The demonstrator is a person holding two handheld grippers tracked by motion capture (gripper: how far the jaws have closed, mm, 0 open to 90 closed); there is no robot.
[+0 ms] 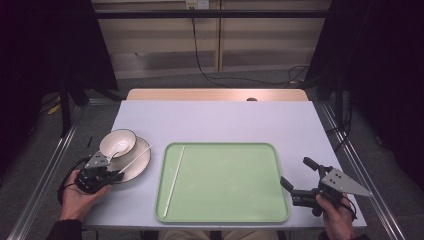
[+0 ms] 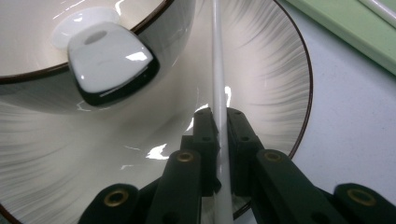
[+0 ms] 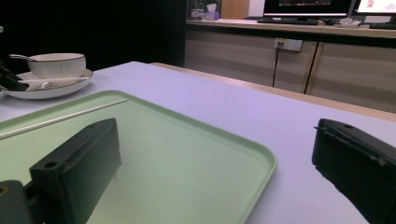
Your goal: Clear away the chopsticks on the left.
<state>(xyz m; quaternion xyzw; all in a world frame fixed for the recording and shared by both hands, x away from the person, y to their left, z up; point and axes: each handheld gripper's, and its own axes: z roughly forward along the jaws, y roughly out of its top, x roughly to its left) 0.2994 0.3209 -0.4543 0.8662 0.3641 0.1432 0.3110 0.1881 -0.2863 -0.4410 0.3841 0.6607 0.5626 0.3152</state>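
The left tool [image 2: 219, 122] is closed on a white chopstick [image 2: 218, 70] that lies across the plate [image 2: 275, 84] at the left edge of the surface [image 1: 215, 120]. The plate also carries a bowl [image 1: 118, 143] with a white spoon [image 2: 109, 60] in it. The green tray [image 1: 225, 185] holds a second chopstick [image 1: 174, 179] along its left side, while the right tool [image 1: 294, 186] stands wide open and empty beside the tray's right rim.

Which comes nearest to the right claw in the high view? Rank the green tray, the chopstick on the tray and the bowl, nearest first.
From the right claw:
1. Green tray, just beside it, mid-table.
2. Chopstick on the tray, along the tray's left side.
3. Bowl, on the plate at the far left.
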